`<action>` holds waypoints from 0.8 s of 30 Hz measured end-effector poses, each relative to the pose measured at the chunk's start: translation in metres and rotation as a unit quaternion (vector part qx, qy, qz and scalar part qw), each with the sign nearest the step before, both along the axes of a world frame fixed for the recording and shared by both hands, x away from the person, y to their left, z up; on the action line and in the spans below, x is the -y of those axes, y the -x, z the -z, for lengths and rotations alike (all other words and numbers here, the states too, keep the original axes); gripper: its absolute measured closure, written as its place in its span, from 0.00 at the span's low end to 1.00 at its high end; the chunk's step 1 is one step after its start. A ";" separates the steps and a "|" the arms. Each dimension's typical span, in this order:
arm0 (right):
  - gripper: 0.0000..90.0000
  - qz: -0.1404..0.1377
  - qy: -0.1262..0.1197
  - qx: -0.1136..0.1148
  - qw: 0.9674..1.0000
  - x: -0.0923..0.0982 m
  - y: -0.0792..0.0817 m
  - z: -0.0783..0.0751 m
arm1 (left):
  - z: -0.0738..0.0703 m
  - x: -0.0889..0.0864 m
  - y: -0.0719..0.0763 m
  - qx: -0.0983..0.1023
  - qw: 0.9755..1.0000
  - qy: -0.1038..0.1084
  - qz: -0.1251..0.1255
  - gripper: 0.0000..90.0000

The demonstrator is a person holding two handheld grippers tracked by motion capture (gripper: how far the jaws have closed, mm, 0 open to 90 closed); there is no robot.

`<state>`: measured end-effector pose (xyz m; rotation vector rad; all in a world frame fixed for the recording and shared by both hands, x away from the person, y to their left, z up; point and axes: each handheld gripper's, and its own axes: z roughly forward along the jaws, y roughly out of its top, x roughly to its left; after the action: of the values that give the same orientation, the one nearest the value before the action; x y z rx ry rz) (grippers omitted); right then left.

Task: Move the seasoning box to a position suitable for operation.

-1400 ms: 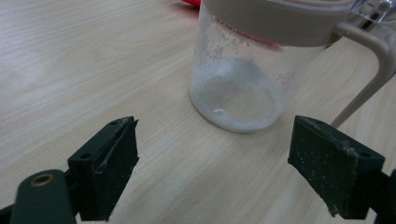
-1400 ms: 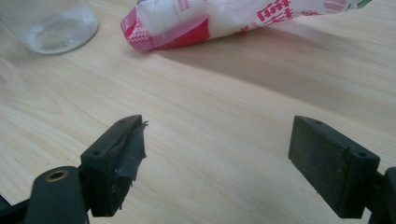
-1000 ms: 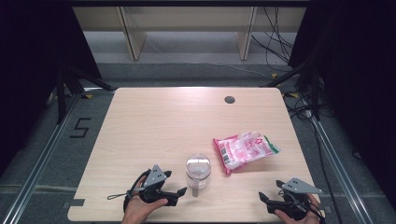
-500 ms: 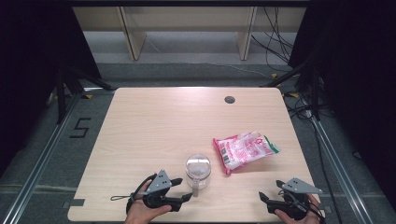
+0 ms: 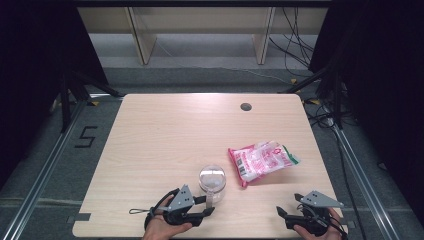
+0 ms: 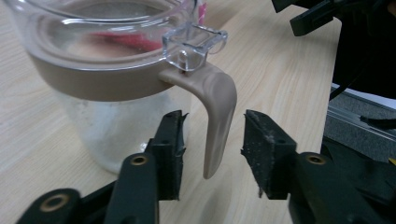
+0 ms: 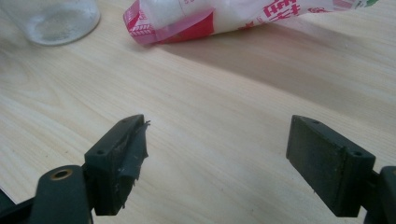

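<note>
One jar (image 5: 212,181) and one bag (image 5: 262,160) lie on the tabletop (image 5: 165,135), with a single dark round spot (image 5: 245,106) near the far edge. There are two grippers, one in each hand.

The jar stands upright near the front edge, just left of the bag and apart from it. It is clear, with a clear lid and a tan band round the neck; a tan latch (image 6: 215,116) hangs down from the band. Inside, a thin white frosting or residue shows on the wall and bottom; whether anything more is in it I cannot tell.

The bag is pink and white, lying flat. White contents show through its clear part in the right gripper view, but what they are is unclear.

The left gripper (image 5: 209,205) sits just in front of the jar. Its fingers (image 6: 170,140) have just been closing; the latch hangs between them with a gap on each side, so they grip nothing.

The right gripper (image 5: 287,212) rests near the front right corner, well apart from the jar, fingers (image 7: 329,158) spread wide over bare wood.
</note>
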<state>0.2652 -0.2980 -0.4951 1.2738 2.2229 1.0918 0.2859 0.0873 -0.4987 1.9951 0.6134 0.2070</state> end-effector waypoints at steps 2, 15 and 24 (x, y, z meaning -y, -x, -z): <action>0.23 0.003 0.008 0.005 1.000 0.001 0.000 -0.001 | 0.001 0.002 0.000 -0.002 1.000 0.009 0.002 0.73; 0.24 -0.006 0.001 -0.002 1.000 0.000 -0.001 0.000 | -0.001 0.010 -0.010 0.008 1.000 0.000 -0.006 0.85; 0.24 0.006 -0.004 -0.008 1.000 -0.002 0.001 0.000 | -0.002 0.000 -0.025 0.010 1.000 -0.010 -0.019 0.84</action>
<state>0.2642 -0.2959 -0.4952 1.3025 2.2226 1.0900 0.3110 0.0870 -0.4968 1.9984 0.6380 0.2570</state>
